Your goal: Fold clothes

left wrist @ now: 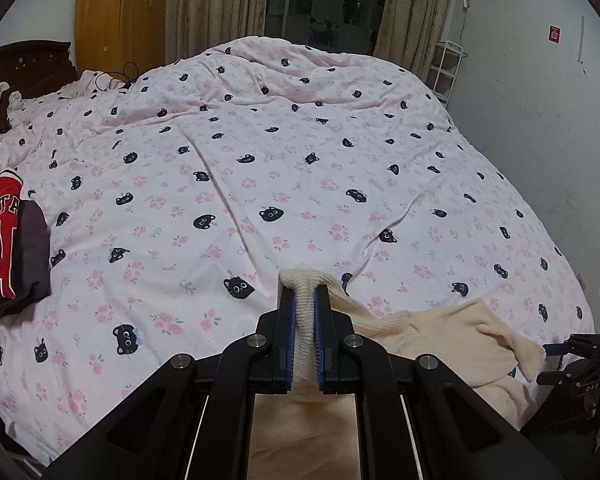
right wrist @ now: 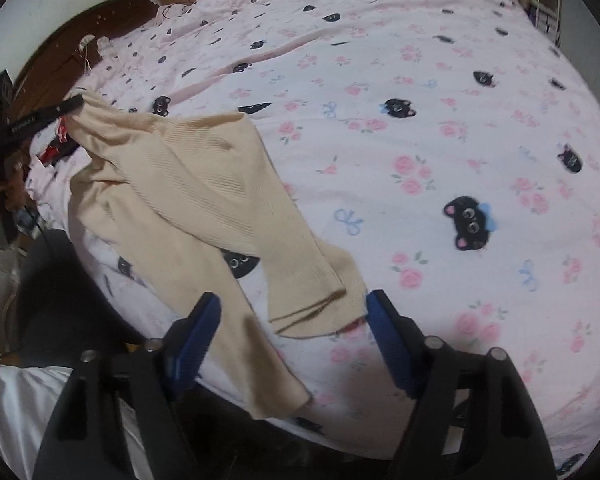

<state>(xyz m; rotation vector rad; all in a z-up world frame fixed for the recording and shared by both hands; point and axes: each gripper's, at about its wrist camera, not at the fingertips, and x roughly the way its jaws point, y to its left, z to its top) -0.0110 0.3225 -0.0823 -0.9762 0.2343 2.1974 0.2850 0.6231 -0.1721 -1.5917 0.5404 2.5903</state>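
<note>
We pinch a bunched edge of the cream knit top (left wrist: 440, 332) in the left gripper (left wrist: 305, 308), its pads pressed tight on the fabric. The right gripper (right wrist: 294, 320) stands spread, its jaws straddling the cuff end without pressing. To do this well, we should close right squarely on that cuff, then pull taut. The top lies across the near edge of the bedspread (left wrist: 300, 160).

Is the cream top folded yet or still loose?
Still loose: the cream top lies rumpled and partly doubled over, one end pinched in the left hand-held gripper.
</note>
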